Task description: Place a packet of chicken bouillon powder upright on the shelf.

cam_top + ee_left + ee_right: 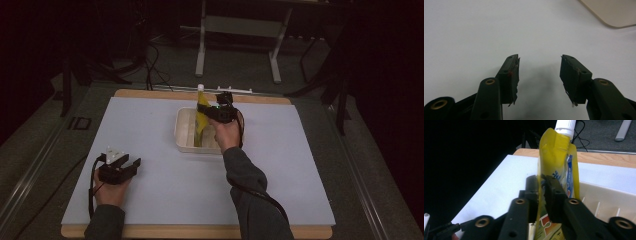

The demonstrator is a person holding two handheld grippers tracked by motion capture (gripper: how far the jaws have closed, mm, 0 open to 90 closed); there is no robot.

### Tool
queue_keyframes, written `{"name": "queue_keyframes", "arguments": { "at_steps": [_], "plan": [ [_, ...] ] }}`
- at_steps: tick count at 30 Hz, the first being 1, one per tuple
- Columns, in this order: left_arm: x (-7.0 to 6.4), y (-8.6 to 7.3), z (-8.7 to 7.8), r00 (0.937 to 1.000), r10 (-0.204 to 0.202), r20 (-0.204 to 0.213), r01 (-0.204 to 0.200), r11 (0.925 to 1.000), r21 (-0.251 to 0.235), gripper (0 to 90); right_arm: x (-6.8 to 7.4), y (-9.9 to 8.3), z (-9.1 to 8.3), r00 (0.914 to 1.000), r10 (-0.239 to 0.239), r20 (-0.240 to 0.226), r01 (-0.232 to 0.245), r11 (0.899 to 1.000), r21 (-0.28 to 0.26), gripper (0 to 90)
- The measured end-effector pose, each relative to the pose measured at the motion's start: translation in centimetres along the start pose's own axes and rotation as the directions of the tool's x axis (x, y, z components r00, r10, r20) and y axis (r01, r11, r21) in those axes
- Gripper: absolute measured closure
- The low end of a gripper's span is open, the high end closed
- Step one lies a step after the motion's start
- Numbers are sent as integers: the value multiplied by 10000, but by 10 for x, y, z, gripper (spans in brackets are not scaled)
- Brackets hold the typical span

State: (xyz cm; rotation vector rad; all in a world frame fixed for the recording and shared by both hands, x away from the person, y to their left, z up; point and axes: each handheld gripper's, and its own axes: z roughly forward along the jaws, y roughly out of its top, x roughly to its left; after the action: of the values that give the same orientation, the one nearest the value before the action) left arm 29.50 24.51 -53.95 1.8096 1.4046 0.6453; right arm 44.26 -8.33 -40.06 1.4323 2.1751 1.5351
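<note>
Covering the wooden table (pixel 150 94), a pale sheet (pixel 150 145) meets dark carpet (pixel 45 125).

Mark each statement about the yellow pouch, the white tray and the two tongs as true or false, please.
1. The right tongs are shut on the yellow pouch. True.
2. The pouch lies flat on the table beside the tray. False: it is held upright over the white tray.
3. The left tongs are open and hold nothing. True.
4. The left tongs are inside the tray. False: they sit over the bare white table cover, apart from the tray.
5. The pouch has a white cap at its top. True.
</note>
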Motion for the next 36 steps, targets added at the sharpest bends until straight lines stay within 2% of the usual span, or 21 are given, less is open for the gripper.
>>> {"name": "queue_keyframes", "arguments": {
  "at_steps": [5, 8, 12, 14, 21, 23, 29, 36],
  "plan": [
    [0, 0, 0, 10000, -10, 2, 10, 10000, -11, 490, 2, -1, -2, 9996, -271, 39, 271, 9996, 106, 662],
    [0, 0, 0, 10000, -22, -4, 22, 10000, -8, 490, 4, -4, -5, 9991, -402, -114, 405, 9989, 220, 591],
    [0, 0, 0, 10000, -24, -15, 24, 10000, -20, 489, 6, -5, -8, 9984, -544, -130, 547, 9981, 270, 542],
    [0, 0, 0, 10000, -33, -25, 33, 10000, -35, 489, 8, -6, -12, 9975, -699, -85, 701, 9971, 302, 488],
    [0, 0, 0, 10000, -57, -43, 57, 10000, -71, 484, 11, -6, -19, 9945, -1049, -64, 1051, 9934, 468, 422],
    [0, 0, 0, 10000, -73, -59, 72, 9999, -85, 484, 13, -8, -23, 9898, -1425, 8, 1422, 9879, 616, 404],
    [0, 0, 0, 9999, -94, -64, 94, 9999, -83, 484, 13, -16, -34, 9840, -1774, -161, 1781, 9808, 787, 383],
    [0, 0, 0, 9999, -98, -76, 97, 9999, -85, 484, 15, -28, -47, 9719, -2333, -304, 2353, 9657, 1096, 376]
  ]
}}
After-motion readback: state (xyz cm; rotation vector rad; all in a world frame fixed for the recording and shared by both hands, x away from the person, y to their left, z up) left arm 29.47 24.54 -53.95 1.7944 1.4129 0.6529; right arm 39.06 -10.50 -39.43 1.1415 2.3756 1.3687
